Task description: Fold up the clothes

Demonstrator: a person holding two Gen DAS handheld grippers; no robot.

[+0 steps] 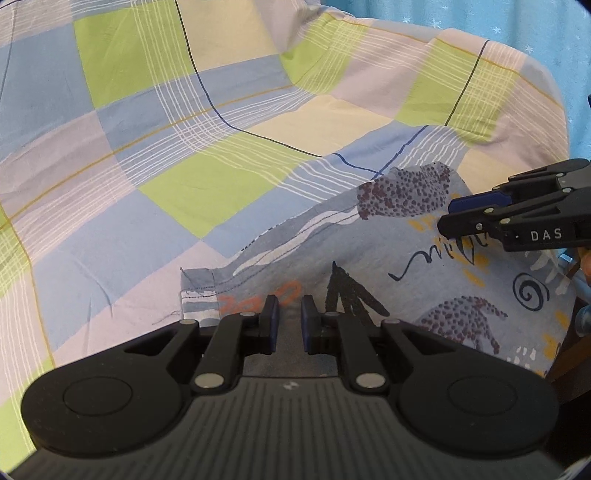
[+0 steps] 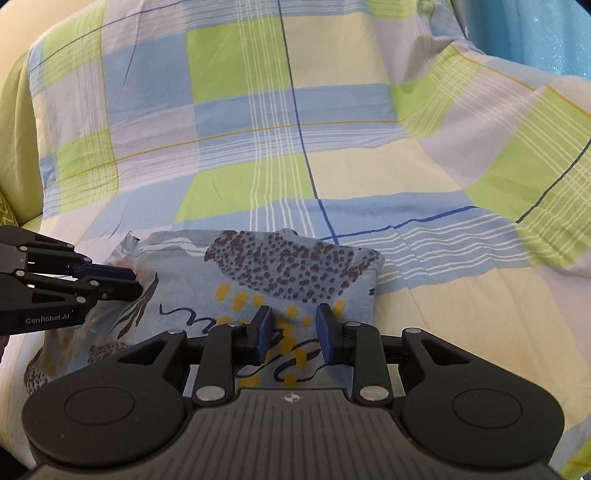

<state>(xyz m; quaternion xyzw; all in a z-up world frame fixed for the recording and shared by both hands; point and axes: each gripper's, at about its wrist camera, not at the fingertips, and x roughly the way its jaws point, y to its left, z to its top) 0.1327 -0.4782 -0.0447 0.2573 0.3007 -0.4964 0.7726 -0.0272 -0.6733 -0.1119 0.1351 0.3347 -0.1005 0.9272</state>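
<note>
A light blue garment (image 1: 369, 254) (image 2: 258, 269), printed with purple dotted patches, yellow dabs and black squiggles, lies folded on the checked sheet. My left gripper (image 1: 290, 319) is low over its left hem, its jaws a narrow gap apart with cloth showing underneath. Seen side-on in the right wrist view, the left gripper (image 2: 131, 282) has its tips at the garment's left edge. My right gripper (image 2: 295, 328) hovers over the garment's near part, jaws well apart and nothing between them. The right gripper (image 1: 452, 218) enters the left wrist view from the right, above the garment.
A sheet (image 1: 184, 147) (image 2: 424, 166) checked in green, blue, lilac and cream covers the soft surface, rising into folds at the back. A blue starred curtain (image 1: 480, 18) hangs behind. A green cushion (image 2: 14, 129) sits at the far left.
</note>
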